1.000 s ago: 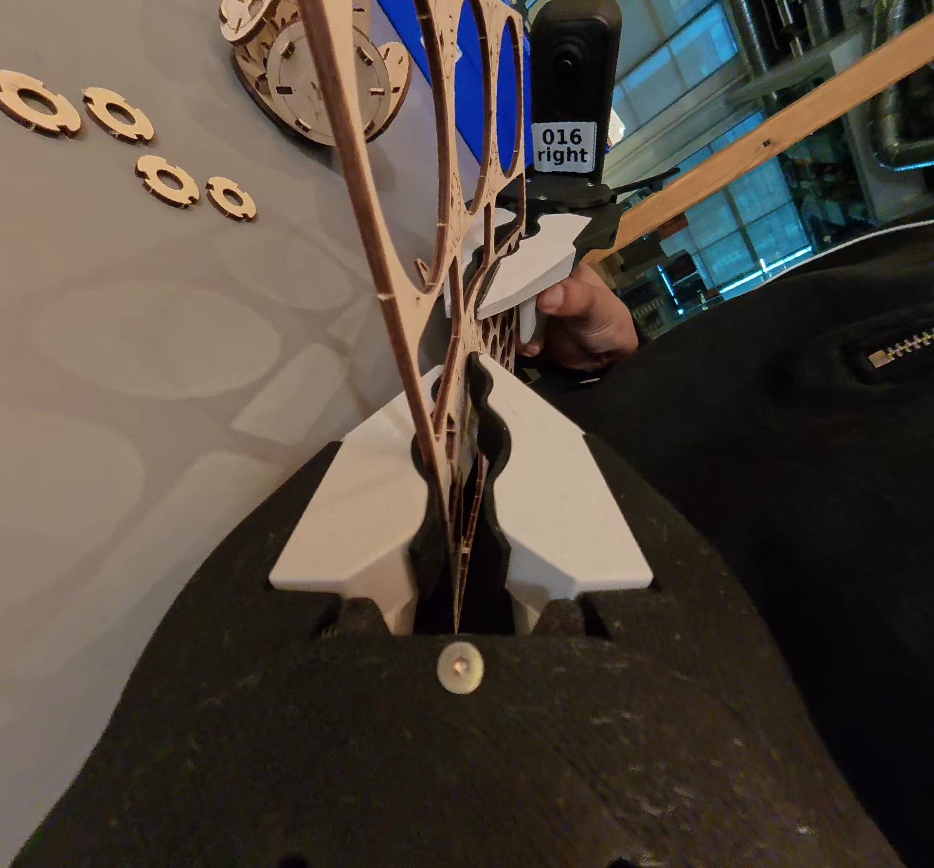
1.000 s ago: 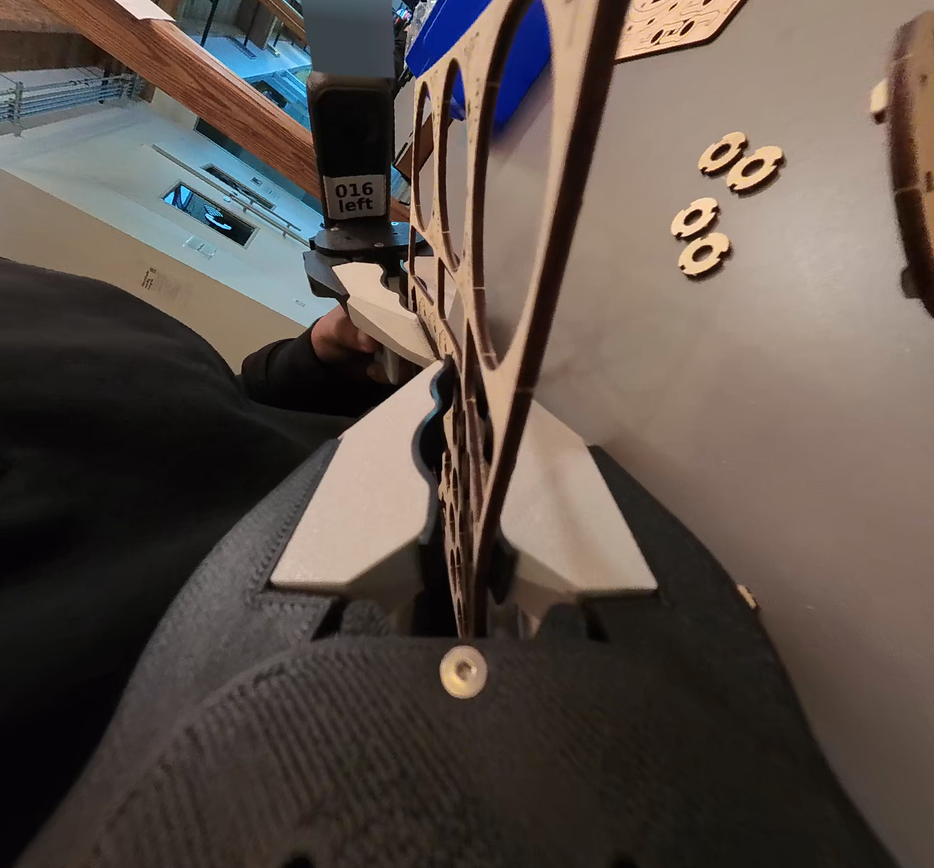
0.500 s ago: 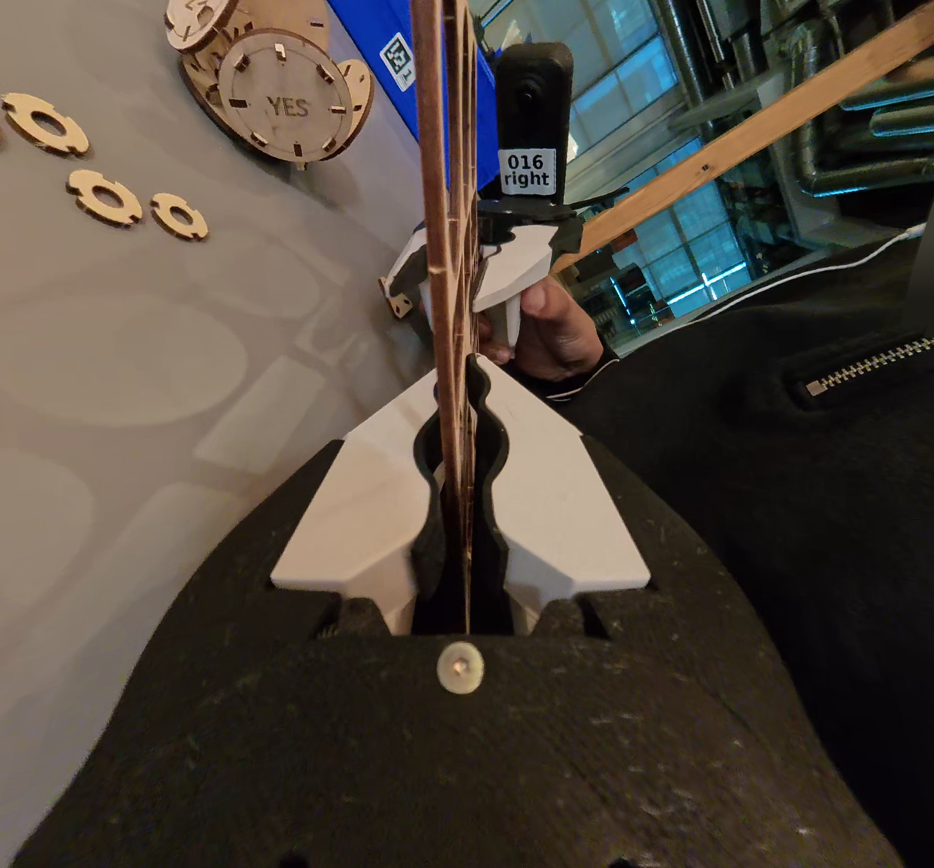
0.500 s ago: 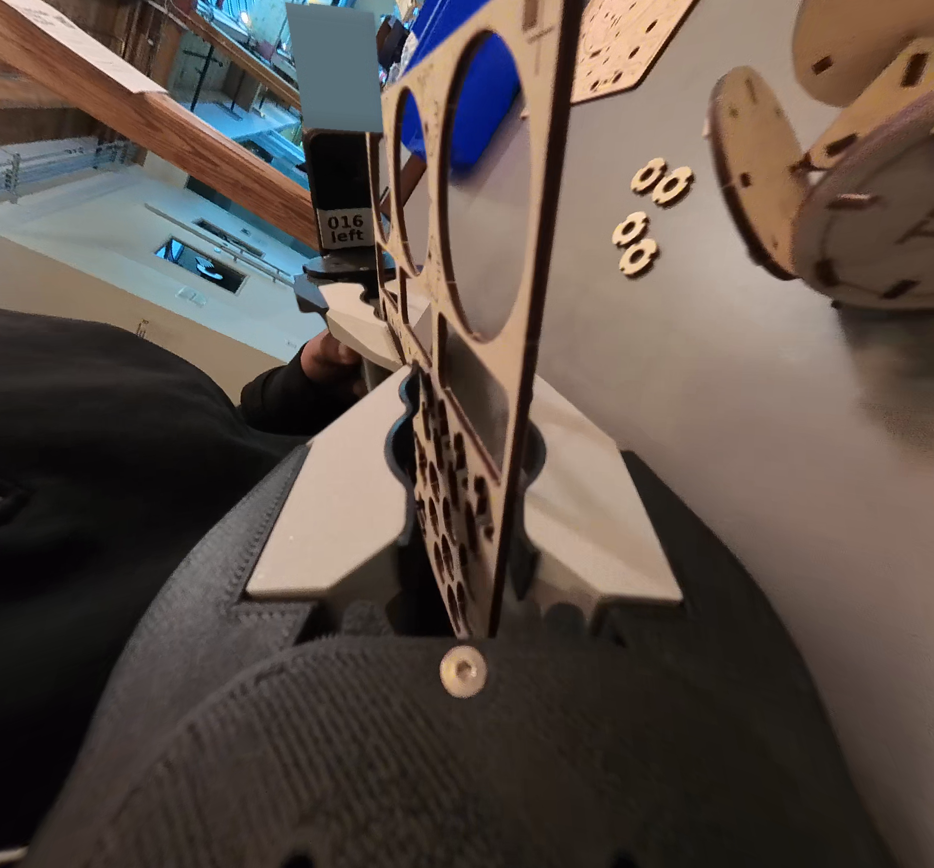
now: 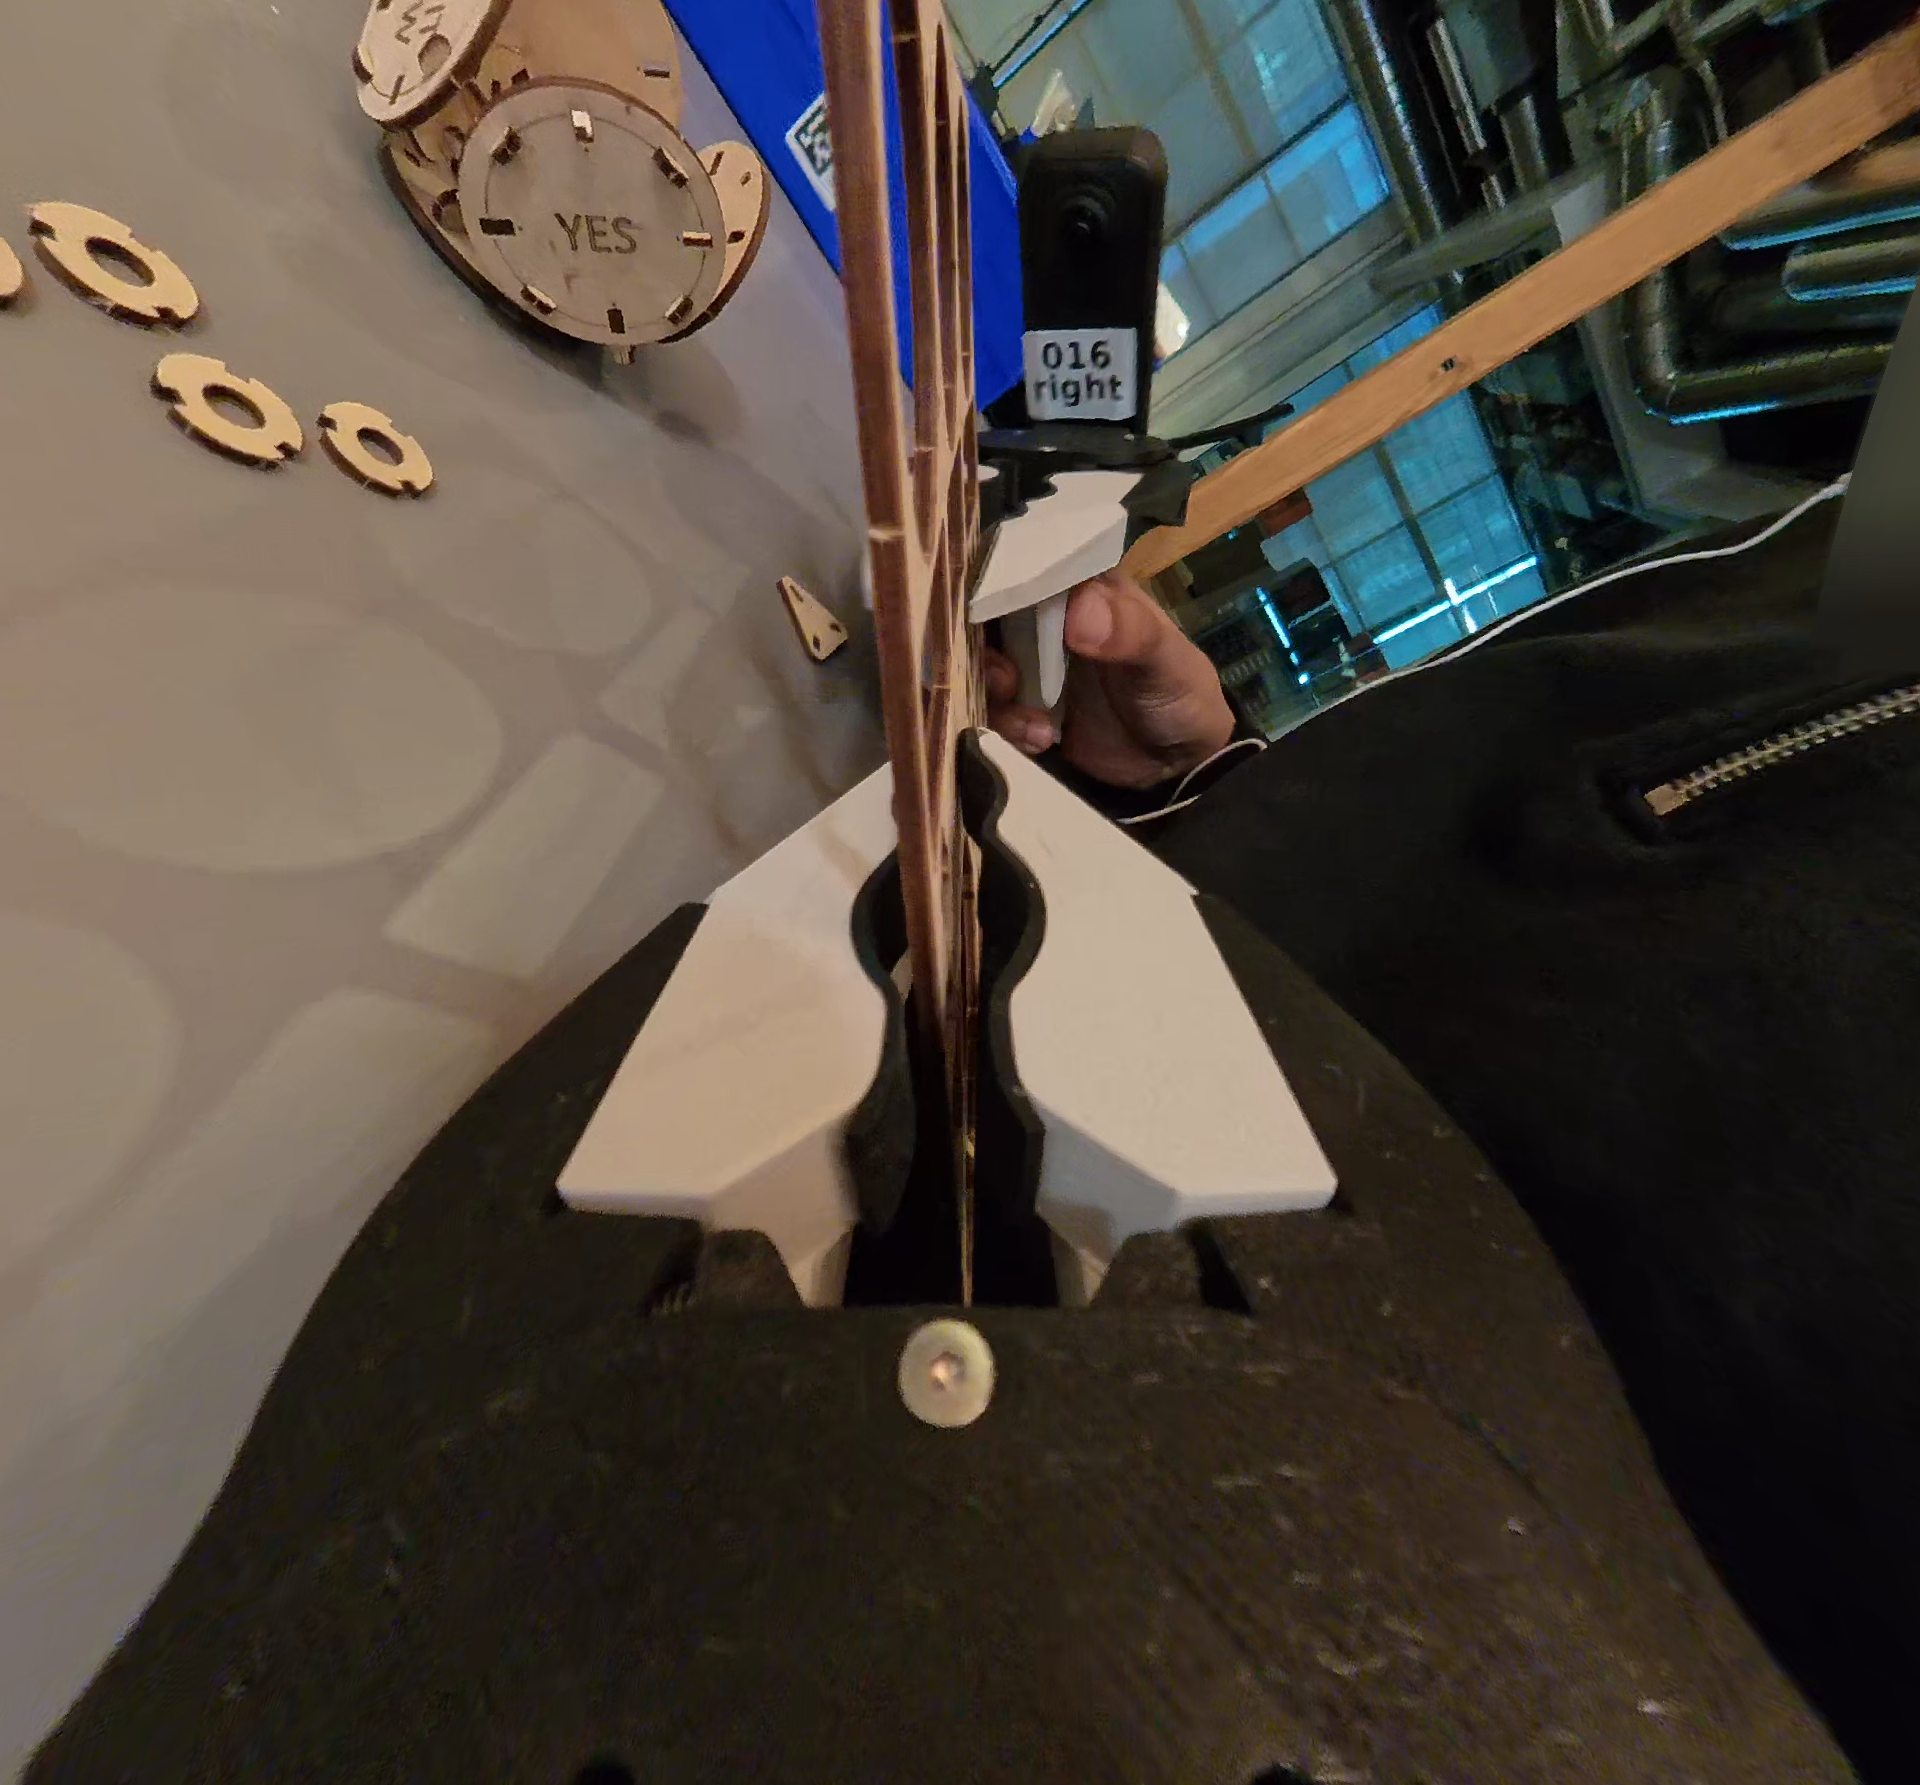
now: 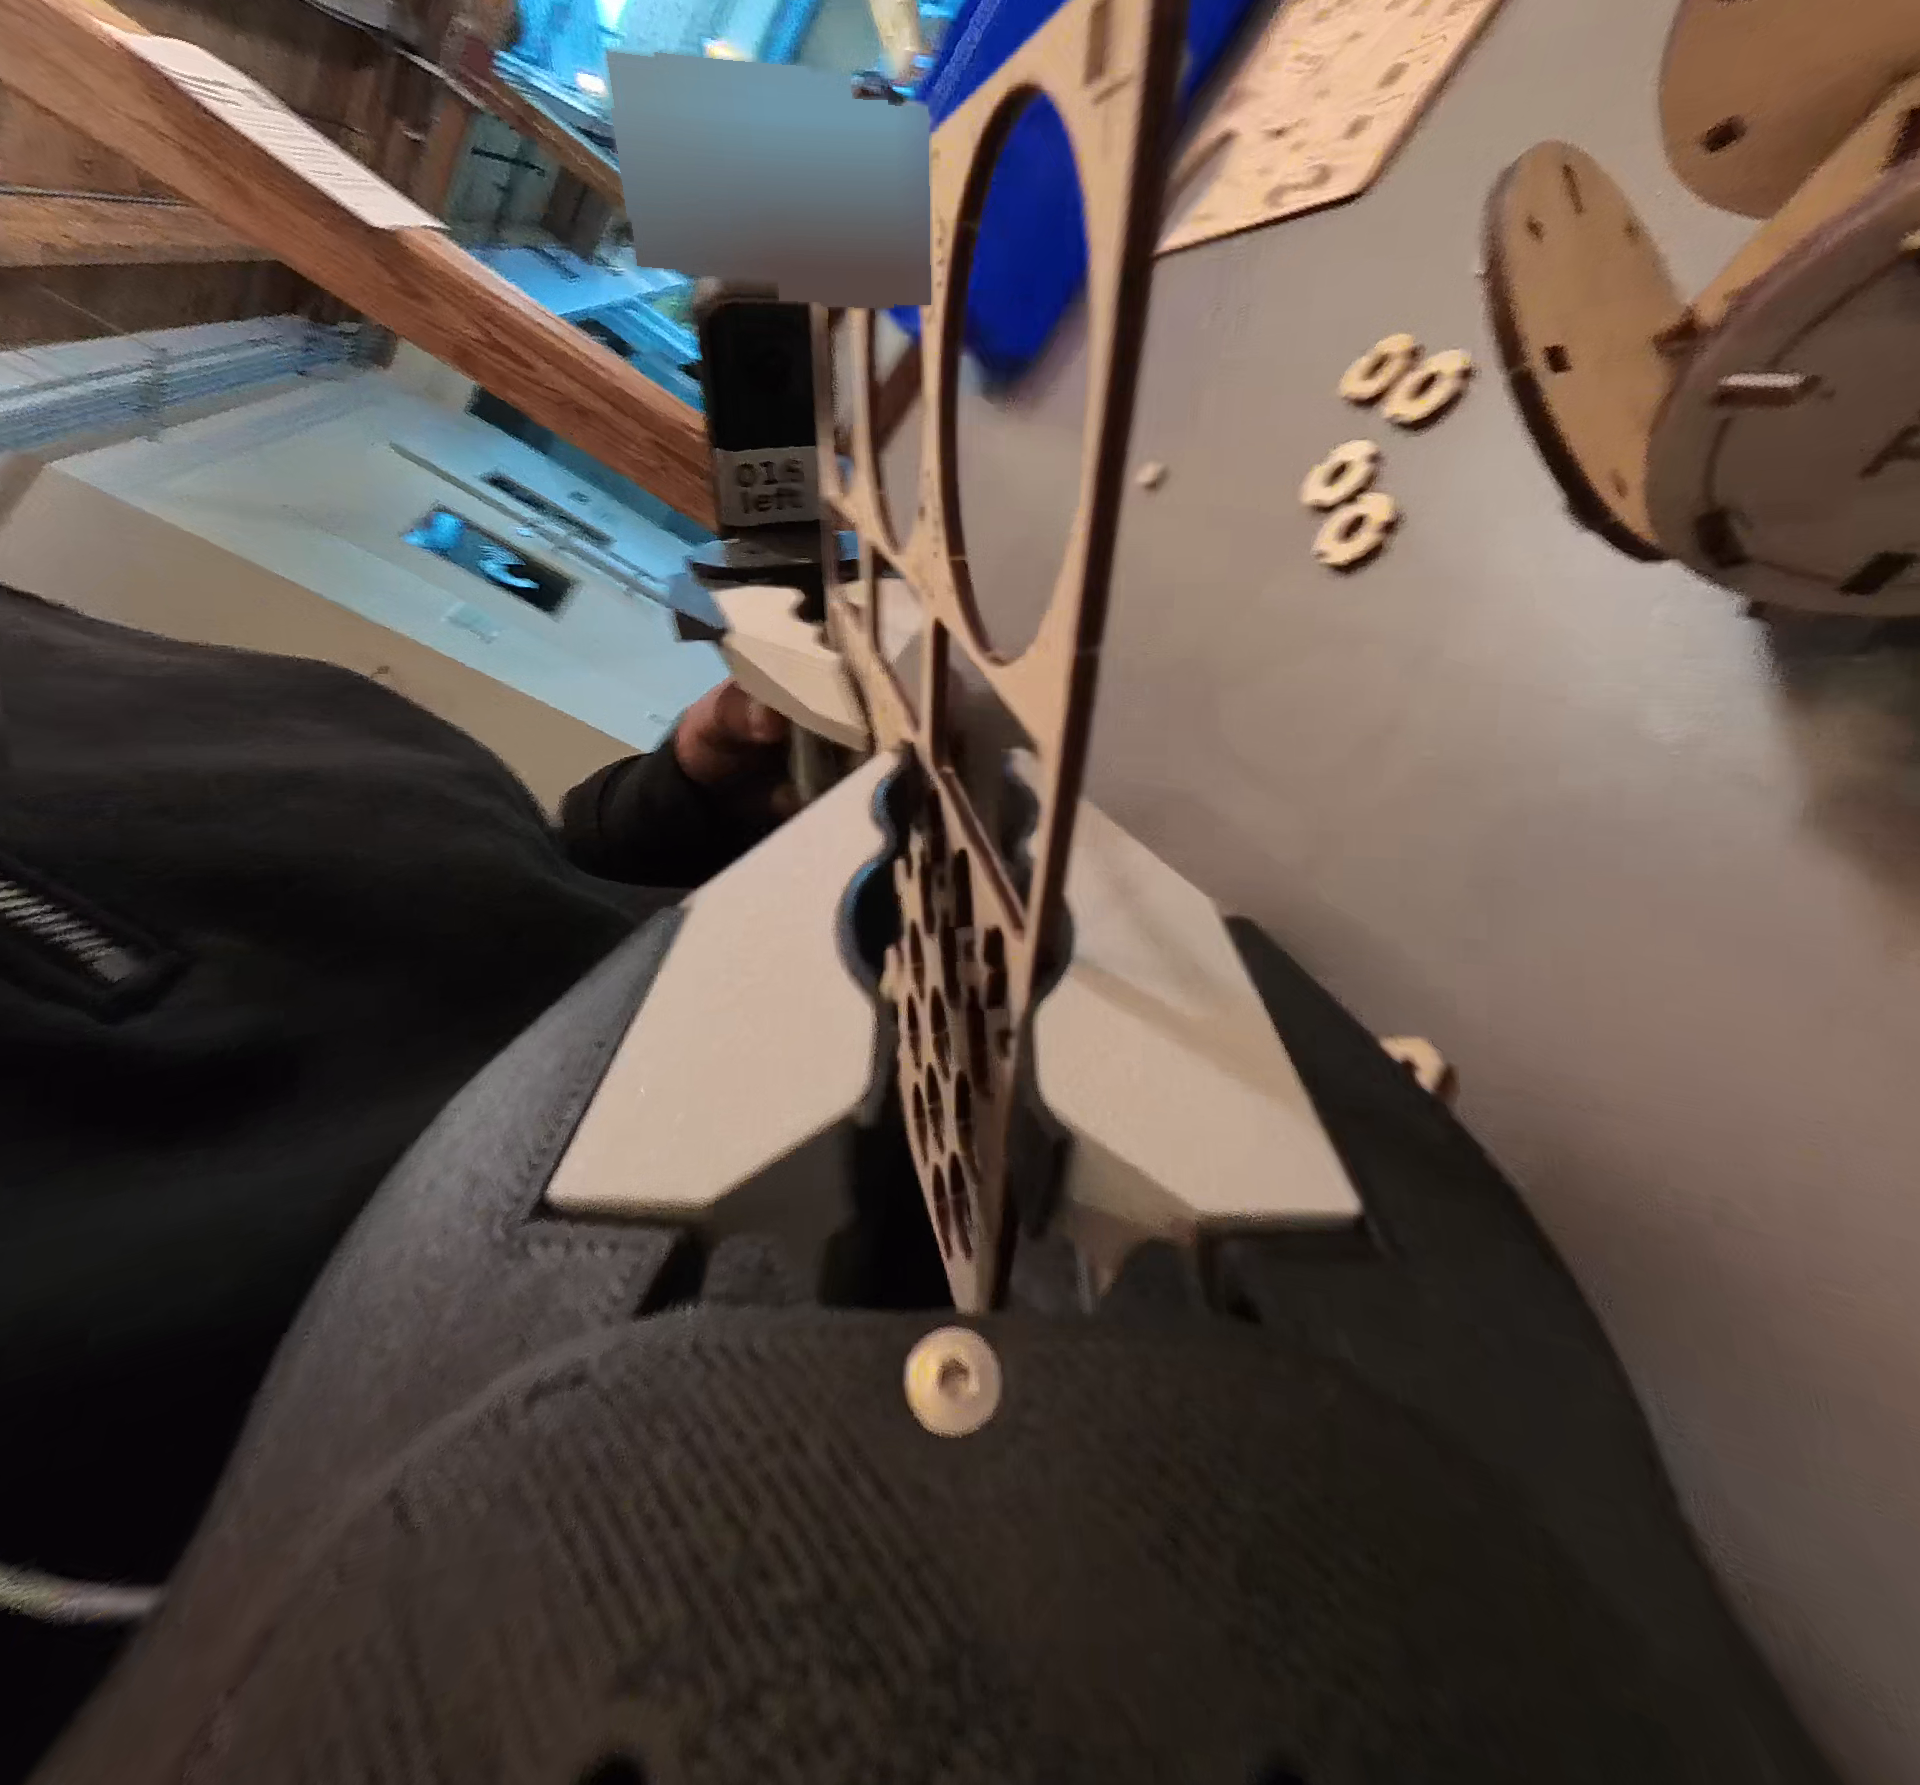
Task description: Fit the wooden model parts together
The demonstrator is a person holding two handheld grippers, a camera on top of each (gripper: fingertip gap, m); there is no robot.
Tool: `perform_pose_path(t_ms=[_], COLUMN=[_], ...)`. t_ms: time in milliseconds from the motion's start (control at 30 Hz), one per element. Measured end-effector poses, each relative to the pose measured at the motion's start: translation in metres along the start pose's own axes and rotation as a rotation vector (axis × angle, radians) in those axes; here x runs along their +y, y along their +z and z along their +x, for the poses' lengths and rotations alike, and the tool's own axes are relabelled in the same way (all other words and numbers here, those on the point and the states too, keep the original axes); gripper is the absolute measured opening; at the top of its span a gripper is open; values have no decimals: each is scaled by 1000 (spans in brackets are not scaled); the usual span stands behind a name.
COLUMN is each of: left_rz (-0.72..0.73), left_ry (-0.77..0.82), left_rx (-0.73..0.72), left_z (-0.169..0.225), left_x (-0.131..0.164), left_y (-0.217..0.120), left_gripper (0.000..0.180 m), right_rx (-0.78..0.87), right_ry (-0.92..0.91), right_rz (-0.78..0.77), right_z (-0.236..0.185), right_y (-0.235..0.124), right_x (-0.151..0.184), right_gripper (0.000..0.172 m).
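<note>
I saw a thin, matt plywood sheet (image 5: 902, 592) with dark scorched edges clamped in matt white plastic fingers (image 5: 748, 997) lined with black rubbery pads, above a smooth grey tabletop (image 5: 260, 696).

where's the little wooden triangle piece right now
In the left wrist view the triangle piece lies flat on the grey table, just left of the upright wooden sheet, below the round wooden model.

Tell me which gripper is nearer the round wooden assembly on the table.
Right. The right gripper has the round wooden assembly close on its right; the left gripper sees it far off, ahead to its left.
</note>
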State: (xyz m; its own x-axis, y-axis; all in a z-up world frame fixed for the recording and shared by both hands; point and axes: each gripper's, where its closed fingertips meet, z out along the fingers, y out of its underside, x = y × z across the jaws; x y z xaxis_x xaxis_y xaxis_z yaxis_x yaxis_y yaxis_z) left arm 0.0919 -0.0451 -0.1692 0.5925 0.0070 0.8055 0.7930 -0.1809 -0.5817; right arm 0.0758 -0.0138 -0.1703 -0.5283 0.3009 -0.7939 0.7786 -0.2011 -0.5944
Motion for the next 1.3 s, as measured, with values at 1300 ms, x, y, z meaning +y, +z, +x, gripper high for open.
perform_pose_path(t_ms=[1300], left_rz=[-33], left_ry=[179], left_rx=[-71], left_z=[-4], left_x=[-27], left_y=[-6], left_gripper=[1], right_rx=[279], right_ry=[-950], right_rz=[-557], right_z=[-12], right_y=[14], right_x=[-25], right_gripper=[35])
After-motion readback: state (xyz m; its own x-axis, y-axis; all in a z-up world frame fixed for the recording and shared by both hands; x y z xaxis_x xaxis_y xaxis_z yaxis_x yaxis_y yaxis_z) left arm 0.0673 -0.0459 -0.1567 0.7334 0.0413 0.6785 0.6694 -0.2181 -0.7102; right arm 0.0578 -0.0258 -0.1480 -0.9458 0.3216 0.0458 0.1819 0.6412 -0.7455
